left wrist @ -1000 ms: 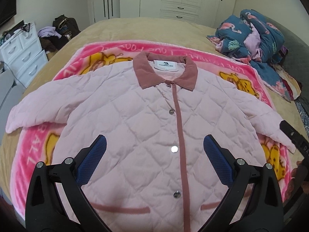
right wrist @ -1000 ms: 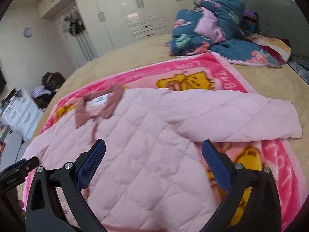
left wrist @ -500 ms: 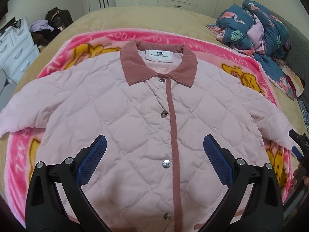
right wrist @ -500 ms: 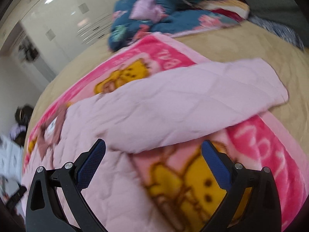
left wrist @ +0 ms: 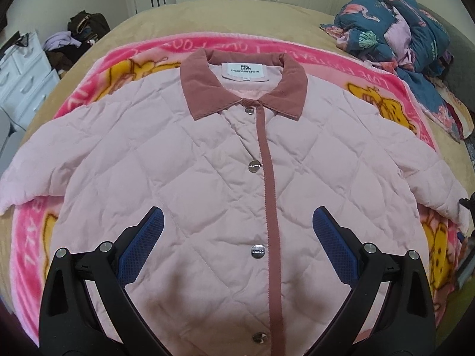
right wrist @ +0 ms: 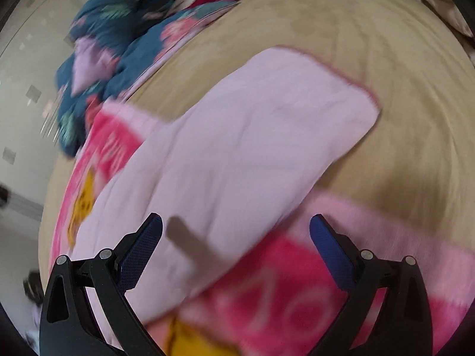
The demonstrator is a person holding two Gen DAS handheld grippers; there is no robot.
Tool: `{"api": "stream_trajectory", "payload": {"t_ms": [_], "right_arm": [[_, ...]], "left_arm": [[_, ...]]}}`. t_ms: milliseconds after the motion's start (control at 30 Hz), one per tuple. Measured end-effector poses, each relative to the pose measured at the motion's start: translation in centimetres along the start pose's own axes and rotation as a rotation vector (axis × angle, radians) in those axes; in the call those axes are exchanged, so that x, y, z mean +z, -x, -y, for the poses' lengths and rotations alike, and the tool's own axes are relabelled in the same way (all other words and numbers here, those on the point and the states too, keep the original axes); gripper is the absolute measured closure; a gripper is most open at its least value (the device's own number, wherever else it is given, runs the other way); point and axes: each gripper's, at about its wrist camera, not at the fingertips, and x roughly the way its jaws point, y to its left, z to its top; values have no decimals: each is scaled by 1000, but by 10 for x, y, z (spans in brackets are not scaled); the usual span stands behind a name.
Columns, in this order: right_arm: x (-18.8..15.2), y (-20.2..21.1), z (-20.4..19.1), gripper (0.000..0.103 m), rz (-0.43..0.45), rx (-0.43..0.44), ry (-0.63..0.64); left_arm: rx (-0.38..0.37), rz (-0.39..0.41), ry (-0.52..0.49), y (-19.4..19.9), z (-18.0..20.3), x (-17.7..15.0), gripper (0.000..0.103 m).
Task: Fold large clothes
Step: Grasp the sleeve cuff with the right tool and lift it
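Observation:
A pale pink quilted jacket (left wrist: 207, 163) with a dusty-rose collar (left wrist: 243, 86) and button placket lies face up and spread flat on a pink cartoon blanket (left wrist: 383, 89). My left gripper (left wrist: 237, 237) is open and empty, hovering over the jacket's lower front. My right gripper (right wrist: 236, 237) is open and empty, just above the jacket's right sleeve (right wrist: 252, 136), whose cuff reaches onto the tan bedspread; this view is motion-blurred. The right gripper's tip shows at the left wrist view's right edge (left wrist: 464, 204).
The tan bed (left wrist: 237, 14) holds a heap of blue patterned bedding (left wrist: 400, 29) at the far right, also in the right wrist view (right wrist: 98, 59). White drawers (left wrist: 23, 80) and a bag with clothes (left wrist: 80, 32) stand left of the bed. White wardrobes line the back wall.
My left gripper has moved forward and lower over the jacket's front. My right gripper has swung right and down toward the right sleeve and its cuff.

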Motion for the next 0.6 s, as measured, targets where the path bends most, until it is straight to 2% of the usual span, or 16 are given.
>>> {"api": "stream_trajectory", "payload": {"t_ms": [100, 133, 200, 233, 267, 300, 367, 467, 600], "right_arm": [[17, -7, 15, 5, 42, -3, -34], [22, -9, 19, 10, 47, 4, -55], [32, -13, 27, 33, 43, 16, -99], [39, -12, 31, 41, 41, 33, -103], [44, -10, 30, 57, 50, 46, -94], [48, -4, 29, 66, 68, 65, -77], [54, 19, 10, 75, 137, 124, -6], [58, 53, -27, 82, 197, 233, 95], [42, 102, -93, 82, 273, 368, 278]], "left_arm": [[7, 2, -2, 4, -3, 2, 9], [5, 2, -5, 5, -3, 3, 9], [4, 2, -11, 9, -4, 5, 9], [8, 4, -13, 11, -4, 6, 9], [12, 8, -16, 13, -4, 8, 9], [11, 12, -19, 16, -5, 10, 9], [7, 22, -19, 21, -7, 17, 9], [13, 33, -21, 26, -10, 26, 9], [-40, 30, 1, 32, -21, 39, 9]]}}
